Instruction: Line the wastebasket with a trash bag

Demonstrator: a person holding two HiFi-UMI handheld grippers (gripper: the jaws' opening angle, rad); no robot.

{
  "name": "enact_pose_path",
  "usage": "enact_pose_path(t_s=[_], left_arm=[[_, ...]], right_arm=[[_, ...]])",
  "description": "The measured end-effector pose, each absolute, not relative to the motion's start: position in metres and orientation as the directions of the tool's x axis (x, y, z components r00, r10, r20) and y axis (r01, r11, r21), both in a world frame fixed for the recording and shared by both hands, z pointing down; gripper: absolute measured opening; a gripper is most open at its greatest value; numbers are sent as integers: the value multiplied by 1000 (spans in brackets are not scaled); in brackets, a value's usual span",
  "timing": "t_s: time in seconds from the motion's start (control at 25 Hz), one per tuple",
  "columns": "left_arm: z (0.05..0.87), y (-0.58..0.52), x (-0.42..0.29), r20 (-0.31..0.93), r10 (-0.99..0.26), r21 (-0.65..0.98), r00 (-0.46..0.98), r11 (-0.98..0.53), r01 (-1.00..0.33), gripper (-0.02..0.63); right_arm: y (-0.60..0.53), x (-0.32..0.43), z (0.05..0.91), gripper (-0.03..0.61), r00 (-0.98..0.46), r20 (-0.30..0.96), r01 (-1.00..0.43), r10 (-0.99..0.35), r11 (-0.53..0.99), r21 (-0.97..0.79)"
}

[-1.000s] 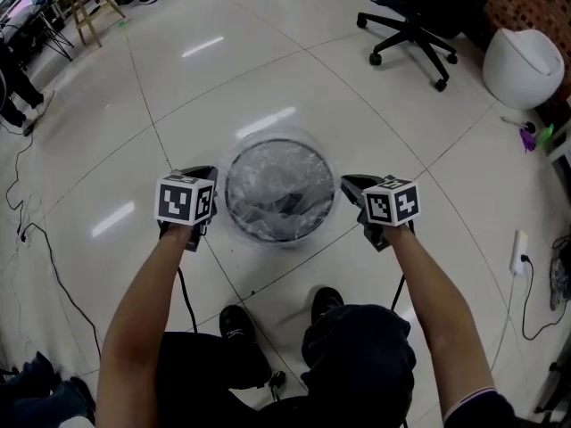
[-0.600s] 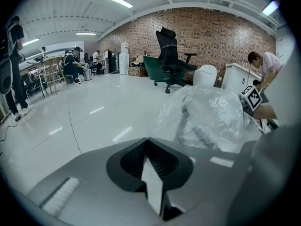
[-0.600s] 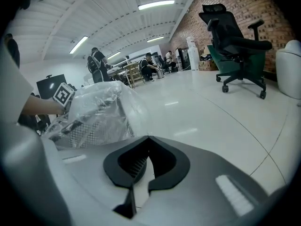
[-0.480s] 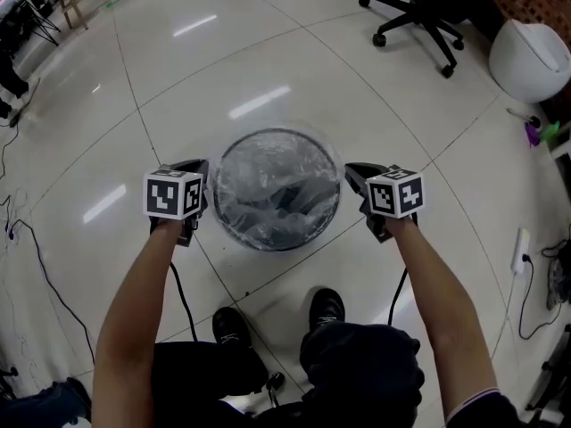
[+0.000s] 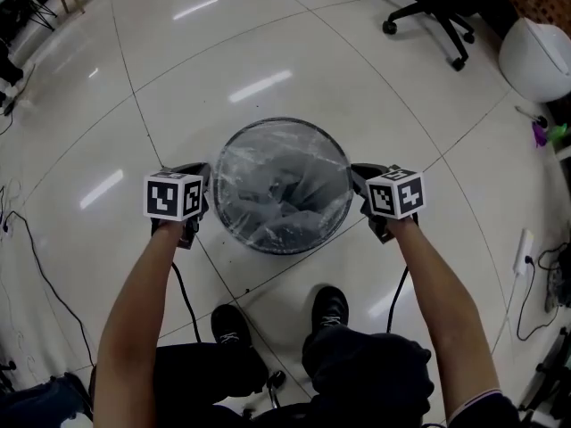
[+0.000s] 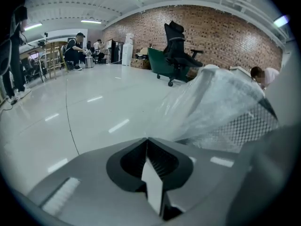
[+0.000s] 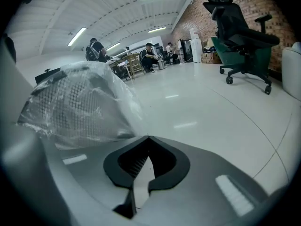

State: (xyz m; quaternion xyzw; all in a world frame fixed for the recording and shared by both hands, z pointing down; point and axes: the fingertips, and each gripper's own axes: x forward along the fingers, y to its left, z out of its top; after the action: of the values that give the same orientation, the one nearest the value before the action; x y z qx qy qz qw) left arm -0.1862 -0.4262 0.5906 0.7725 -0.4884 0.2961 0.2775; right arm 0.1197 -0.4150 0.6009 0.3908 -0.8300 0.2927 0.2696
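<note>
Wastebasket: round, black mesh, upright on the pale tiled floor, in the middle of the head view
Trash bag: clear crumpled film, sagging inside the basket mouth and drawn out over the rim toward 9 o'clock and 3 o'clock
Left gripper: just beside the rim at 9 o'clock, marker cube facing up; jaws closed tip to tip, pinching the bag's edge, with film stretching from the tips toward the mesh at 2 o'clock in the left gripper view
Right gripper: just beside the rim at 3 o'clock, level with the other; jaws likewise pressed together on the bag's edge, with film running off toward the mesh at 10 o'clock in the right gripper view
Forearms: bare, reaching in from 7 o'clock and 5 o'clock
Shoes: dark pair, near the basket at 6 o'clock
Office chair: black, on castors, well apart at 1 o'clock
Cable: thin, dark, trailing over the tiles at 8 o'clock
Brick wall: far side of the room, behind the chair in the left gripper view
</note>
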Motion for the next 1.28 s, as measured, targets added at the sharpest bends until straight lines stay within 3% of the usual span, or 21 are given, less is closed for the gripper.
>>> enact_pose_path(t_s=[1.0,1.28], left_arm=[[637,-371,-173,787,-481,192,386,-404,-894,15],[620,-363,-189,788,-515,130,337,-395,-909,109]], right_arm=[[-376,114,637,3,-543,720,-802,-431,520,-294],[-372,123,622,85,-528,707,-820,-471,500,-280]])
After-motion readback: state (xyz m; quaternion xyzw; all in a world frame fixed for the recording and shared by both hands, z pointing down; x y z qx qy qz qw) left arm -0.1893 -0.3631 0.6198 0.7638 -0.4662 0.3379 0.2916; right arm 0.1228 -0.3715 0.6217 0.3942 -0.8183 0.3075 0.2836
